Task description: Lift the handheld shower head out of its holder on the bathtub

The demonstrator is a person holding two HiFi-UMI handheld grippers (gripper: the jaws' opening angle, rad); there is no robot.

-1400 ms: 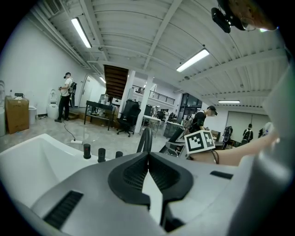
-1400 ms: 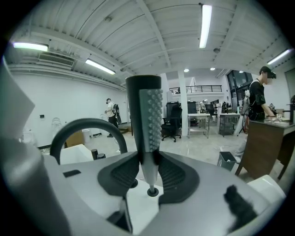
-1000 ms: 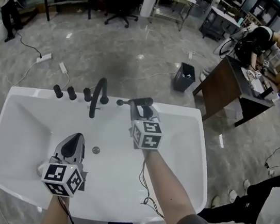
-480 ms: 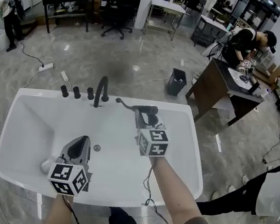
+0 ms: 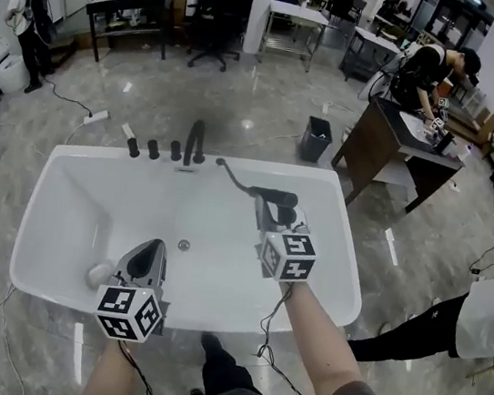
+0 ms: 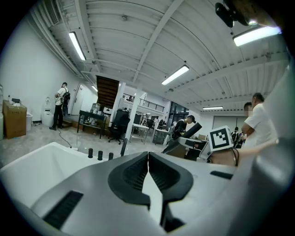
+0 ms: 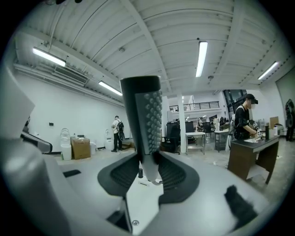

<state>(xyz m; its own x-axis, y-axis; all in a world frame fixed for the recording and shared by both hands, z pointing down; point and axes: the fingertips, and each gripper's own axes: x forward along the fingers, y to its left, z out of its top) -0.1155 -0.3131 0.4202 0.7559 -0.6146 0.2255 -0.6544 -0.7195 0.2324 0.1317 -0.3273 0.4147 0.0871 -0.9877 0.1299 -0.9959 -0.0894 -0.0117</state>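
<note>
The white oval bathtub [image 5: 80, 204] lies below me. My bare right forearm [image 5: 311, 335] reaches up from the lower right over the tub's right half. My left forearm [image 5: 110, 374] comes in short over the near rim.

My right gripper [image 5: 277, 209] points nearly level, its jaws part-way apart and clamped on the neck of the black handheld shower head [image 5: 273, 196]. The head is clear of the rim and held above the basin, its nubbed face standing upright before the jaws in the right gripper view [image 7: 146, 120]. Its black hose [image 5: 232, 174] trails back to the far rim.

My left gripper [image 5: 144, 261] hovers over the near left side, jaws pressed together on nothing.

On the far rim stand the black arched spout [image 5: 196, 141] and three black knobs [image 5: 154, 149] beside it.
</note>
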